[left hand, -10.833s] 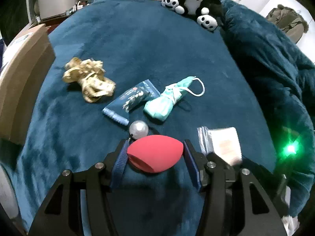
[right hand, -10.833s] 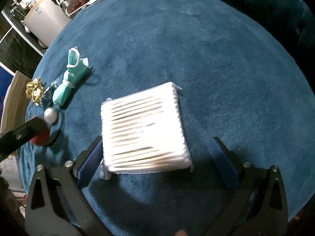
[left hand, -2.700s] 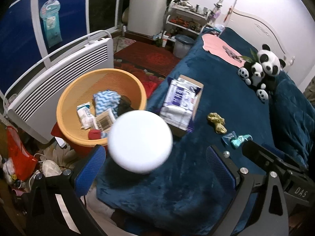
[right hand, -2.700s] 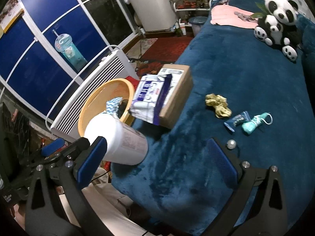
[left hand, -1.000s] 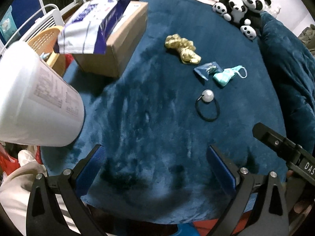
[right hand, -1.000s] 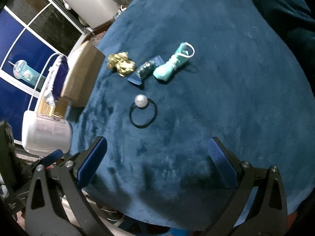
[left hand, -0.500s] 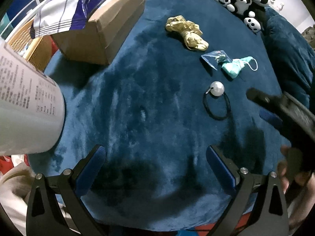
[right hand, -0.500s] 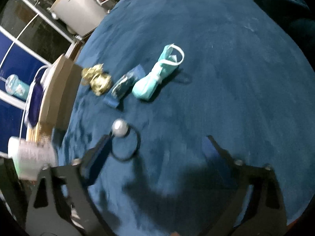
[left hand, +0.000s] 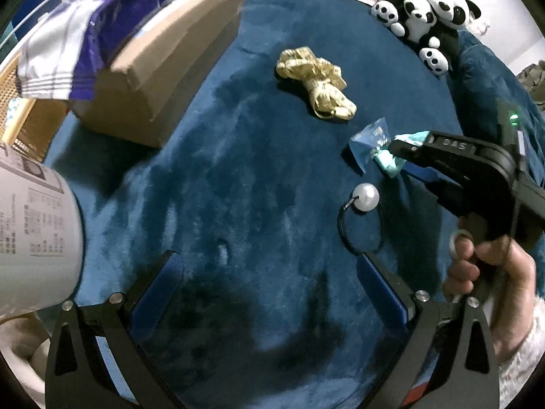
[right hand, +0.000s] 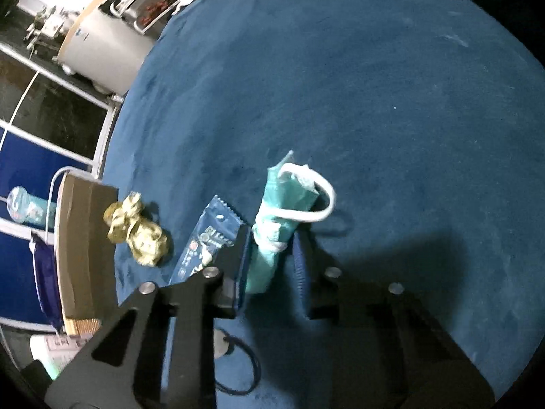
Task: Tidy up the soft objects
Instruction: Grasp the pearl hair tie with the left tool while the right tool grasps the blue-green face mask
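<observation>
A rolled teal face mask (right hand: 272, 238) with a white ear loop lies on the blue blanket (right hand: 374, 102). My right gripper (right hand: 270, 242) straddles its lower half, jaws closing, both pads against the roll. The left wrist view shows the same gripper (left hand: 396, 148) over the mask (left hand: 386, 165), held by a person's hand (left hand: 487, 266). My left gripper (left hand: 269, 272) hangs open over bare blanket. A black hair tie with a pearl (left hand: 365, 197) lies just ahead of its right finger. A gold scrunchie (left hand: 316, 81) and a blue packet (left hand: 369, 139) lie farther back.
A cardboard box (left hand: 163, 68) with a white and purple bag on top sits at the blanket's left edge. A white tub (left hand: 34, 231) fills the left border, an orange basket (left hand: 13, 102) behind it. Panda plushes (left hand: 425, 17) sit at the far end.
My right gripper has come down and in from the right onto the teal mask, and its jaws have gone from wide open to closed around it. The left gripper sank slightly.
</observation>
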`<state>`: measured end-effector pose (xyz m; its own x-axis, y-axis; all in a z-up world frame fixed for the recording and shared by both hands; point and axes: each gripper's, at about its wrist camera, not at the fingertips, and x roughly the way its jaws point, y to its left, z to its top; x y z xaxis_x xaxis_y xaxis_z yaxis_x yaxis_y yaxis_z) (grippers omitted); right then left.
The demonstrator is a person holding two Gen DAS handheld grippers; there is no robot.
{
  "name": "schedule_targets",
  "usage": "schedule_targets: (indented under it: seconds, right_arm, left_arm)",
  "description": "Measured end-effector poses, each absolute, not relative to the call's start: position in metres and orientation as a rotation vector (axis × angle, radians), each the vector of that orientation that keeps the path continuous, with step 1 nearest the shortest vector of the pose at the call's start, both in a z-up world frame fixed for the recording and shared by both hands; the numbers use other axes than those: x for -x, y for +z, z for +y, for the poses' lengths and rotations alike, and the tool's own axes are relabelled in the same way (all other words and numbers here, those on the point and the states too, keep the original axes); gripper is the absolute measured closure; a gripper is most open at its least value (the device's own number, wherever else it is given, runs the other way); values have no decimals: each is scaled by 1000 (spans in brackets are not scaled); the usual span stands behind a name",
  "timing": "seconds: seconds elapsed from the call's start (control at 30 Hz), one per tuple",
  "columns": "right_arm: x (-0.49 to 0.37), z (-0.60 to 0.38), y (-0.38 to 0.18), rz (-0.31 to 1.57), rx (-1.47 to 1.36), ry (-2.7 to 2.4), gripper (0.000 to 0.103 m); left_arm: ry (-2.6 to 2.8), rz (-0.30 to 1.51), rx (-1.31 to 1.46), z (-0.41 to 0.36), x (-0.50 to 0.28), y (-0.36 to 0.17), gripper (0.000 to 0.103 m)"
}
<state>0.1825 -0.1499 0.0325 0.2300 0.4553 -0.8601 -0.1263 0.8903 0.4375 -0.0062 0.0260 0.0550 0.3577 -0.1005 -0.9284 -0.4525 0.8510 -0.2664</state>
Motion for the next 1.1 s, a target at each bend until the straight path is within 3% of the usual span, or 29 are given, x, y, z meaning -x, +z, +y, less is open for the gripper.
schedule_targets:
  seconds: [0.57, 0.73, 0.8, 0.87, 0.9, 1.1]
  right_arm:
    - [-105, -209, 47, 1408, -152, 554, 79]
    - [-103, -210, 41, 1403, -189, 527, 79]
    - [-101, -210, 40, 1393, -184, 526, 76]
    - [-98, -211, 42, 1384, -181, 519, 71]
    - [-97, -212, 42, 1379, -181, 515, 66]
    - [-96, -198, 44, 1348, -197, 508, 51]
  left_arm:
    - [127, 1153, 465, -24, -52, 50, 5]
    - [93, 1162, 438, -36, -82, 40, 30]
    - [108, 1179, 415, -34, -77, 37, 56]
    - [111, 1175, 417, -30, -71, 39, 74]
    - [111, 1178, 430, -26, -66, 39, 78]
    - [126, 1146, 504, -4, -26, 48, 79]
